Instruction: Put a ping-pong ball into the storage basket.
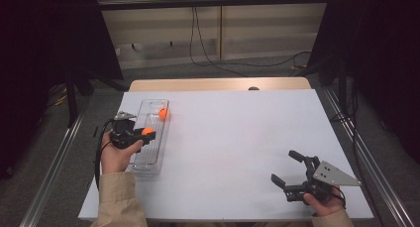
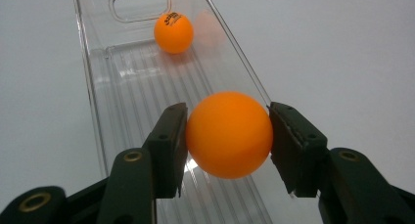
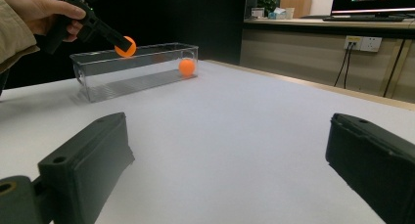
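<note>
Clamped between the two black pads of the left gripper (image 2: 228,136) is a plain orange table-tennis ball (image 2: 228,134), pressed on from both sides and held above the open top of a long clear plastic bin with a ribbed floor (image 2: 132,87). In the high view, this held ball (image 1: 147,131) is seen at about nine o'clock on the white table sheet (image 1: 237,138), over the middle of the bin (image 1: 148,160), with the left gripper (image 1: 148,134) gripped by a hand (image 1: 116,155) in a tan sleeve. A second orange ball bearing dark printed lettering (image 2: 173,33) is found on the bin floor at its far end — toward twelve o'clock from the held one — just below the cut-out handle slot. The right gripper (image 1: 286,167) is held low over the sheet at about five o'clock, well apart from the bin — its jaws are spread wide with nothing between them.
</note>
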`<state>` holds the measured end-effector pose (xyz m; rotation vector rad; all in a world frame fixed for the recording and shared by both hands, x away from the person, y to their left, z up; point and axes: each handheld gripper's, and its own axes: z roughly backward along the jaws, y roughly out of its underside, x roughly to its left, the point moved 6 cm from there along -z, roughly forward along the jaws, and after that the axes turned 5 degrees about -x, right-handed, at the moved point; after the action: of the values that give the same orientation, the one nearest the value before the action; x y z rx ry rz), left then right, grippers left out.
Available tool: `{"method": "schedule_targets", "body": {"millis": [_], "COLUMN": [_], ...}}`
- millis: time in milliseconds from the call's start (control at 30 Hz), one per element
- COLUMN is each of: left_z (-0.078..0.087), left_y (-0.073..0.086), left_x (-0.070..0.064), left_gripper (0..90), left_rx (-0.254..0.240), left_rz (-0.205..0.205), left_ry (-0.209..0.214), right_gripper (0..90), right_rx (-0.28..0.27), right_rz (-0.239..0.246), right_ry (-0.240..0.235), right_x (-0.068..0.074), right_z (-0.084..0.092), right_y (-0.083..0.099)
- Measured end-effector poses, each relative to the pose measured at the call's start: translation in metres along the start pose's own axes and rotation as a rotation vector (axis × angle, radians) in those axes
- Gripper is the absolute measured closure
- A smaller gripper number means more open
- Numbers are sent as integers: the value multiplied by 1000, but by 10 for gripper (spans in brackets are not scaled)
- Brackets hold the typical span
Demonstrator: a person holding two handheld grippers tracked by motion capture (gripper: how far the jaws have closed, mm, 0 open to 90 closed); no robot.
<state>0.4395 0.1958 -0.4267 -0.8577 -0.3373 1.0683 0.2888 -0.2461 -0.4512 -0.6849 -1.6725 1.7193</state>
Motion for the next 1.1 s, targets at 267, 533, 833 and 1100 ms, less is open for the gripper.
{"method": "schedule_targets", "body": {"millis": [267,533,833,1100], "left_z": [-1,-3,-4,-5], "left_y": [1,1,1,3], "left_x": [0,-1,1,4], "left_gripper": [504,503,501,501], "left_rx": [11,12,10,21], "left_rz": [-9,-8,-6,-21], "left_ry": [0,-7,-20,-33], "right_gripper": [19,19,20,19], "right_rx": [-2,-4,-4,-4], "right_rz": [2,-1,-1,-2], "right_ry": [-1,-1,-2,-1], "right_x": [0,0,0,0], "right_z": [0,0,0,0], "right_y": [0,0,0,0]}}
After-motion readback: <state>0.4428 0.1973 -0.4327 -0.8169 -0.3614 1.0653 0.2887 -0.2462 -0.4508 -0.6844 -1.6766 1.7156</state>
